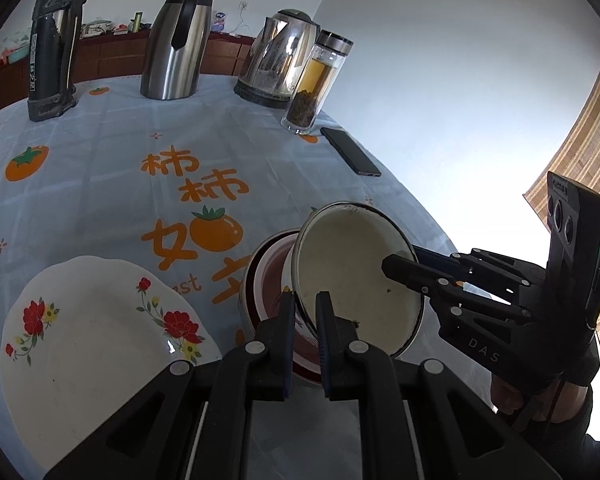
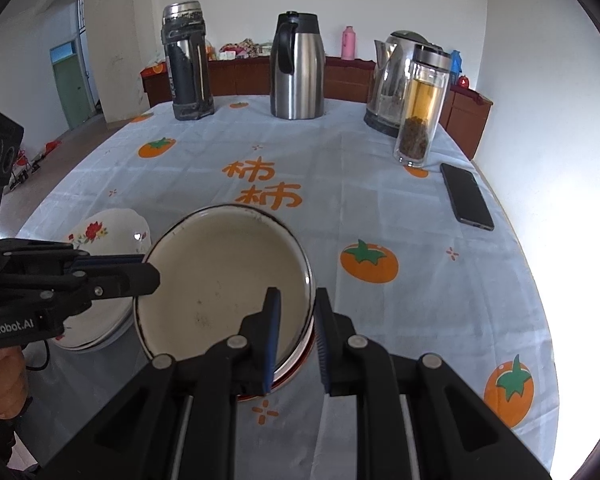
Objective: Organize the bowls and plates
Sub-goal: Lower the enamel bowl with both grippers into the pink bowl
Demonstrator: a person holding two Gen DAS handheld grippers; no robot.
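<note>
A cream enamel bowl point(image 1: 356, 272) with a dark rim is tilted over a red-and-white bowl point(image 1: 272, 276) on the tablecloth. My left gripper point(image 1: 305, 304) is shut on the cream bowl's near rim. My right gripper point(image 2: 296, 300) straddles the bowl's right rim point(image 2: 228, 268), jaws slightly apart; in the left wrist view its fingers point(image 1: 404, 270) reach over the bowl. A white plate with red flowers point(image 1: 96, 340) lies to the left; it also shows in the right wrist view point(image 2: 104, 236), stacked on another plate.
At the table's far side stand a black thermos point(image 2: 186, 60), a steel carafe point(image 2: 298, 66), an electric kettle point(image 2: 396, 80) and a glass tea bottle point(image 2: 422, 104). A black phone point(image 2: 466, 196) lies near the right edge.
</note>
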